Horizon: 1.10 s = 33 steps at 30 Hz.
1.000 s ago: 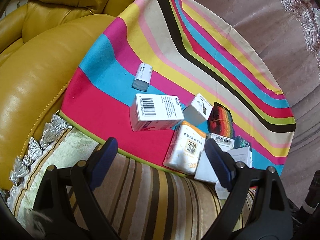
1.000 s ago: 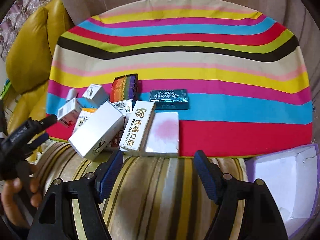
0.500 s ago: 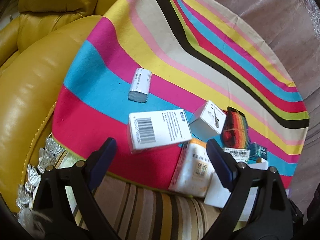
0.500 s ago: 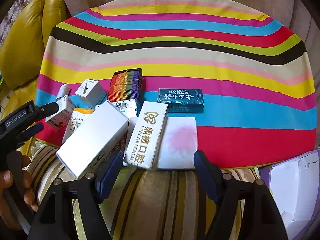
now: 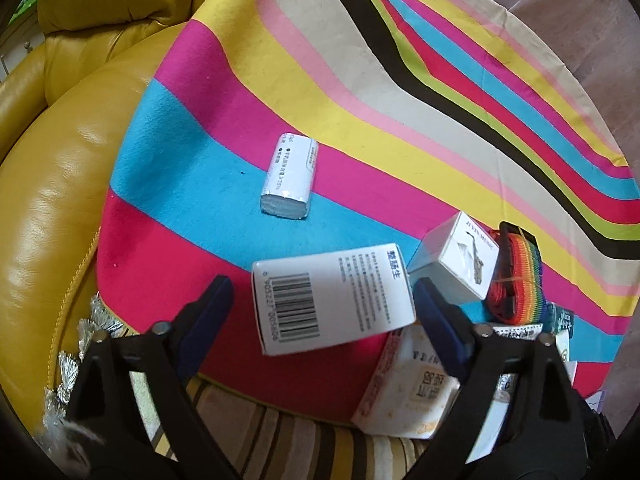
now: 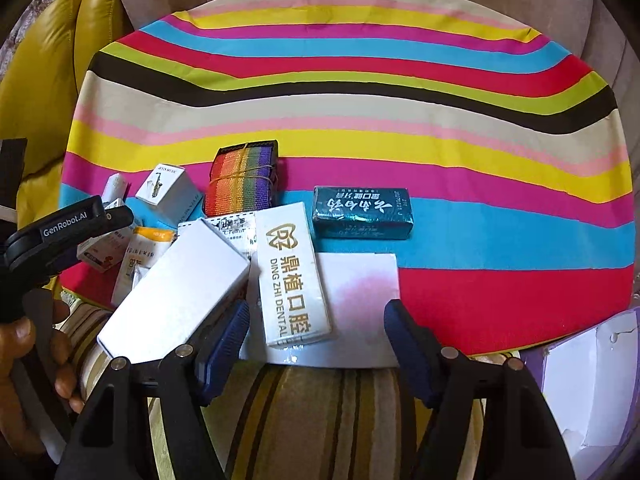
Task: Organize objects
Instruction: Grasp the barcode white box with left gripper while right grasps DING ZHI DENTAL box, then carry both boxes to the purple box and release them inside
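Note:
A heap of small boxes lies on the near edge of a striped cloth (image 6: 360, 120). My left gripper (image 5: 320, 296) hangs over a white barcode box (image 5: 332, 296). Its jaws are closing with that box between them; the left pad stands clear of it. My right gripper (image 6: 316, 312) is also closing, around the near end of a white dental box (image 6: 292, 276) that lies on a flat white box (image 6: 360, 292), and the pads do not touch. Nearby are a long white box (image 6: 176, 296), a saxophone box (image 5: 460, 256), a rainbow strap (image 6: 244, 180) and a teal pack (image 6: 362, 212).
A small white pack (image 5: 290, 176) lies apart on the blue stripe. An orange-and-white pack (image 5: 412, 392) hangs over the cloth's edge. A yellow leather sofa (image 5: 60, 200) is on the left, an open purple box (image 6: 592, 380) at the right. A hand (image 6: 24, 344) holds the left gripper.
Both grippers have moved forward and down towards the heap. The barcode box now sits between the left fingers, the dental box's near end between the right ones.

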Each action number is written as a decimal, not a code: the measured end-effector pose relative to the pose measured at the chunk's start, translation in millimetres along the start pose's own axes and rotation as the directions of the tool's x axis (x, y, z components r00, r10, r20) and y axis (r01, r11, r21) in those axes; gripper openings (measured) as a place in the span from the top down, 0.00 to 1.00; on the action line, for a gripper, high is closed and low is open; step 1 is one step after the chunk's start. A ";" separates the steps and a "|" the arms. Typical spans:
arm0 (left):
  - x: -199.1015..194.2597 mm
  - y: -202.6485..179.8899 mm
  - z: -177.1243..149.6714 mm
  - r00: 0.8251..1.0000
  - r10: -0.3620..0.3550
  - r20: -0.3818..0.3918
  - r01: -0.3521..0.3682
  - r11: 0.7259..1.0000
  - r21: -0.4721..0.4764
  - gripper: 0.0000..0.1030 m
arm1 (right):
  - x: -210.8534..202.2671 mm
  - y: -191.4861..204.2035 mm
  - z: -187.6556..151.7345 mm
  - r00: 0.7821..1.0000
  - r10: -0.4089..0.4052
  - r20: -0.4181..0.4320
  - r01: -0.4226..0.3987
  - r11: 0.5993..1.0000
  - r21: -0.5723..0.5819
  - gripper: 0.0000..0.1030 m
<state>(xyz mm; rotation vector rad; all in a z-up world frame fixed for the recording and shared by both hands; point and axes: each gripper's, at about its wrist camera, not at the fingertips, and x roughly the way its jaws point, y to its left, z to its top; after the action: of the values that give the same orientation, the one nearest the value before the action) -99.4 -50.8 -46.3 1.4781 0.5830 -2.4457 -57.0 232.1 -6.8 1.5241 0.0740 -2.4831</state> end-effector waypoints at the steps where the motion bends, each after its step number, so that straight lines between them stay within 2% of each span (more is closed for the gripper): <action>1: 0.4 -0.2 -0.2 1.000 0.003 -0.002 -0.003 1.000 0.000 0.19 | 0.5 0.0 0.6 1.000 -0.003 0.001 0.003 1.000 -0.005 0.31; 4: 1.6 -0.9 -1.4 1.000 0.001 -0.007 -0.001 1.000 0.007 0.22 | 0.8 2.6 3.6 1.000 -0.009 0.009 0.009 0.999 -0.031 0.33; 8: -0.1 -1.3 -3.5 1.000 0.001 0.006 -0.001 1.000 0.013 0.23 | 5.0 5.1 6.1 1.000 -0.021 0.007 0.021 0.998 -0.053 0.51; 12: -1.4 -1.2 -4.4 1.000 -0.006 0.022 0.006 1.000 0.008 0.24 | 4.3 5.2 6.4 1.000 -0.023 0.016 0.024 0.998 -0.058 0.60; 14: -4.8 -0.5 -5.9 0.999 -0.010 0.036 0.010 1.000 0.009 0.24 | 3.0 5.5 6.0 1.000 -0.020 0.023 0.022 0.998 -0.061 0.68; 18: -10.8 -2.8 -7.5 0.997 -0.016 0.074 0.015 1.000 0.014 0.24 | 0.1 4.1 4.0 0.999 0.001 0.033 0.001 0.998 -0.058 0.69; 23: -21.5 -3.1 -10.1 0.993 -0.030 0.116 0.028 0.999 0.016 0.24 | -9.1 1.1 0.6 0.998 -0.010 0.069 0.013 0.999 -0.041 0.69; 28: -47.4 -9.8 -17.9 0.976 -0.042 0.215 0.033 0.998 0.049 0.24 | -17.3 -4.0 -5.7 0.995 -0.035 0.095 0.037 0.999 -0.027 0.69; 33: -59.9 -18.2 -23.8 0.970 -0.060 0.237 0.042 0.996 0.079 0.24 | -23.8 -12.6 -7.7 0.993 -0.048 0.108 0.050 0.999 -0.008 0.69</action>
<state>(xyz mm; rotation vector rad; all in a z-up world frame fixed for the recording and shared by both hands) -59.5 -24.7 0.7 1.1795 0.4920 -2.6593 -42.6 249.6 9.9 1.3977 0.1083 -2.5935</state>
